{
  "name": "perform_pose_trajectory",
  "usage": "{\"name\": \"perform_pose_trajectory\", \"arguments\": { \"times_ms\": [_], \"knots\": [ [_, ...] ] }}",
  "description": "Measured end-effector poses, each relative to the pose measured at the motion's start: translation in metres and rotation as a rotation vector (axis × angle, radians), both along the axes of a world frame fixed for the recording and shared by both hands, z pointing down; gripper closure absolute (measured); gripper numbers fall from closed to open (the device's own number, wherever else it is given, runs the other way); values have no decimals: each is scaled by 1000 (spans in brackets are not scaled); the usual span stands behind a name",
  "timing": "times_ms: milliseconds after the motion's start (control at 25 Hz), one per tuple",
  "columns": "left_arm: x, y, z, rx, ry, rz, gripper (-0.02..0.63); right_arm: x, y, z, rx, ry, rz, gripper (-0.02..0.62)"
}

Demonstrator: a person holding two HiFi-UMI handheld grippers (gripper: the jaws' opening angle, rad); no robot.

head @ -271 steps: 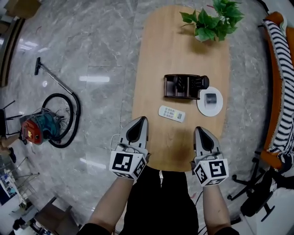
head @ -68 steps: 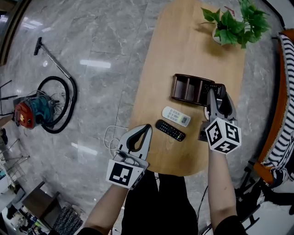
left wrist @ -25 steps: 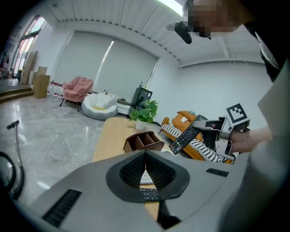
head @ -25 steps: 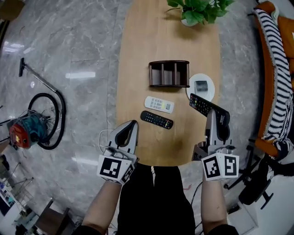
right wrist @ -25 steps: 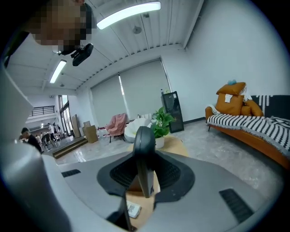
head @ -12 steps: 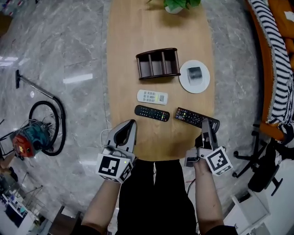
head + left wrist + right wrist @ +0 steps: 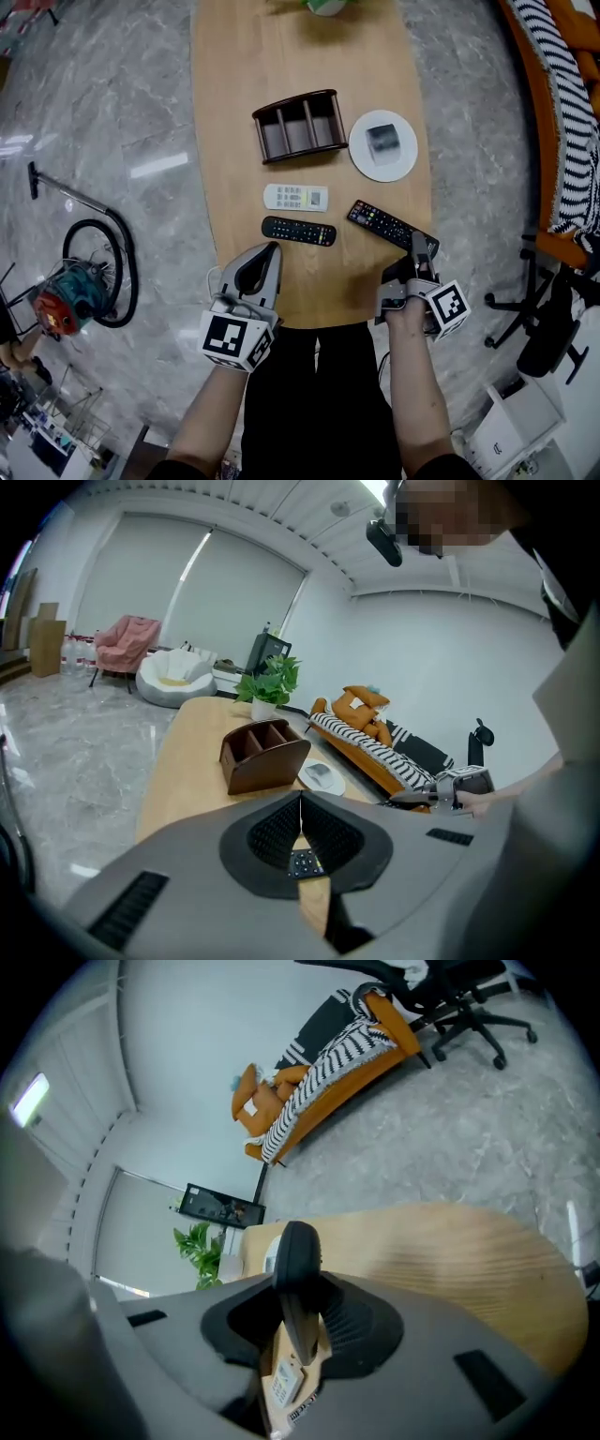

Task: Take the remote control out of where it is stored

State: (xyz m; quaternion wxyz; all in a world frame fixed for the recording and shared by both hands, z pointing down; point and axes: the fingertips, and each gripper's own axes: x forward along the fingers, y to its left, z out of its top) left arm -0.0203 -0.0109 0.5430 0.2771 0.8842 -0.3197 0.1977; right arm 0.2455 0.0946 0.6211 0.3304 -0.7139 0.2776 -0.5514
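Note:
My right gripper (image 7: 419,242) is shut on one end of a long black remote control (image 7: 389,225), which is low over the near right part of the wooden table (image 7: 234,56). In the right gripper view the remote (image 7: 298,1269) stands edge-on between the jaws of the right gripper (image 7: 300,1288). The brown holder (image 7: 298,125) has empty compartments. A white remote (image 7: 295,197) and a second black remote (image 7: 298,231) lie in front of it. My left gripper (image 7: 272,248) is shut and empty at the table's near edge.
A white round plate (image 7: 356,159) with a grey block on it sits right of the holder. A plant pot (image 7: 328,5) stands at the far end. A vacuum cleaner (image 7: 66,305) is on the floor at left. An orange striped sofa (image 7: 562,122) and an office chair (image 7: 553,328) are at right.
My right gripper has carried the black remote from beside the plate towards the near right edge of the table and lowered it. The left gripper has stayed put.

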Motion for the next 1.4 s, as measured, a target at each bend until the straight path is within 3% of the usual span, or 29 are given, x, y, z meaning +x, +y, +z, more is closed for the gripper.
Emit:
{"name": "perform_pose_trajectory", "arguments": {
  "times_ms": [440,720,1040,1400],
  "knots": [
    [26,6,17,-21,-42,61,598,2,15,45,34,-253,227,482],
    [52,9,20,-55,-11,70,598,-8,23,67,-4,-405,323,480],
    [74,10,25,-62,-26,112,600,-8,23,66,-86,-360,297,477],
    [75,10,19,-52,-21,105,598,-23,27,60,-124,-409,241,400]
  ]
}}
